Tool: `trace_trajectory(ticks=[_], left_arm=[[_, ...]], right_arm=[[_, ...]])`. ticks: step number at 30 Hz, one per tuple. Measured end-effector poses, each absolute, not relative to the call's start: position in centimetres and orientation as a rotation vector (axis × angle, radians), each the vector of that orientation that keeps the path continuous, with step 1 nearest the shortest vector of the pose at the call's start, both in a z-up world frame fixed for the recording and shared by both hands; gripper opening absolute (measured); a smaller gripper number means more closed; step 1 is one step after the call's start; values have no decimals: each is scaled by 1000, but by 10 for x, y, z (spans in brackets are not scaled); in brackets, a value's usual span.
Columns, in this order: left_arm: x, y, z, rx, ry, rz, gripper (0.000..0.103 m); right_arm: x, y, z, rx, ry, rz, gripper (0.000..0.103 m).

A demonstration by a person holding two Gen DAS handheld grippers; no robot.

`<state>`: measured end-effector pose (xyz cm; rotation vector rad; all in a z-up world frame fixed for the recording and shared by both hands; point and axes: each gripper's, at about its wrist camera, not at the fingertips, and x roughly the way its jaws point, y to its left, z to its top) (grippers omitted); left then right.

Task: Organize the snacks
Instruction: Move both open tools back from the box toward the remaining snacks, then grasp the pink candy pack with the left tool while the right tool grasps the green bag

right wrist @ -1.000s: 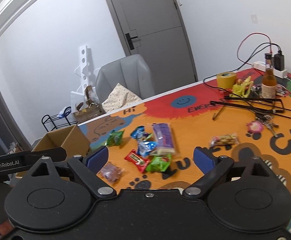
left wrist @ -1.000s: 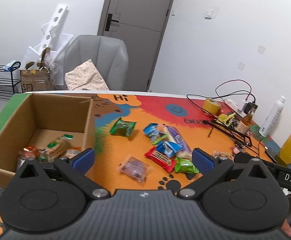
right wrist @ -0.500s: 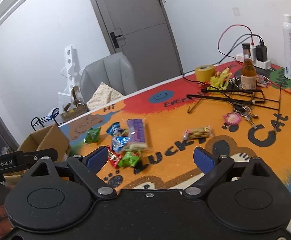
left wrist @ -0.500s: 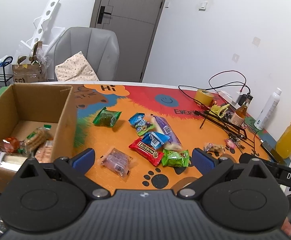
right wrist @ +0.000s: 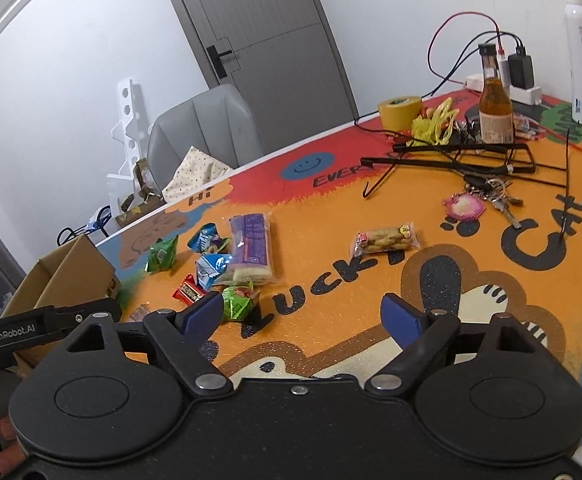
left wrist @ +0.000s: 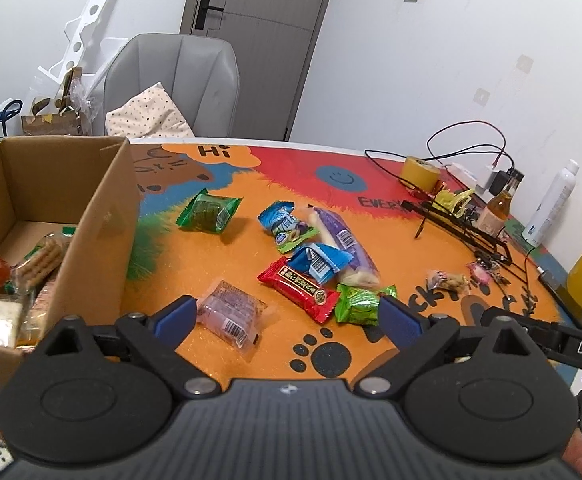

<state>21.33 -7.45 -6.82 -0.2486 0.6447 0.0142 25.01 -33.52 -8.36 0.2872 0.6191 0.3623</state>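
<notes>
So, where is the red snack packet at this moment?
In the left wrist view the red snack packet lies mid-table, between the clear purple packet and the small green packet, partly under a blue packet.

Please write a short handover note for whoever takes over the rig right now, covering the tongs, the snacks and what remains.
Left tongs: closing, empty, low over the clear purple-filled packet.
Right tongs: closing, empty, nothing between the tips.
Done: several snacks already lie in the cardboard box.
Left: on the table mat, green packet, two blue packets, long purple pack, red bar, small green packet, and the peanut packet lying apart from the rest.
</notes>
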Motion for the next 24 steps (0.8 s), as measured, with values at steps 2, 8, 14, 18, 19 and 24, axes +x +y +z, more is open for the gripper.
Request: trace_trajectory(ticks=[2, 8, 14, 18, 19, 24], left_arm=[[218, -73, -72, -247, 650, 20, 93], [233, -70, -84, -259, 669, 34, 80], [250, -67, -98, -267, 705, 46, 70], [255, -69, -100, -231, 696, 69, 70], [257, -69, -100, -227, 697, 73, 70], [262, -67, -106, -201, 723, 110, 70]], right_arm=[[255, -334, -87, 288, 628, 365, 82], [269, -332, -96, 289, 661, 382, 72], [285, -323, -104, 281, 693, 410, 68], [294, -308, -108, 273, 710, 445, 68], [296, -304, -108, 272, 714, 454, 68], [305, -284, -111, 269, 729, 503, 68]])
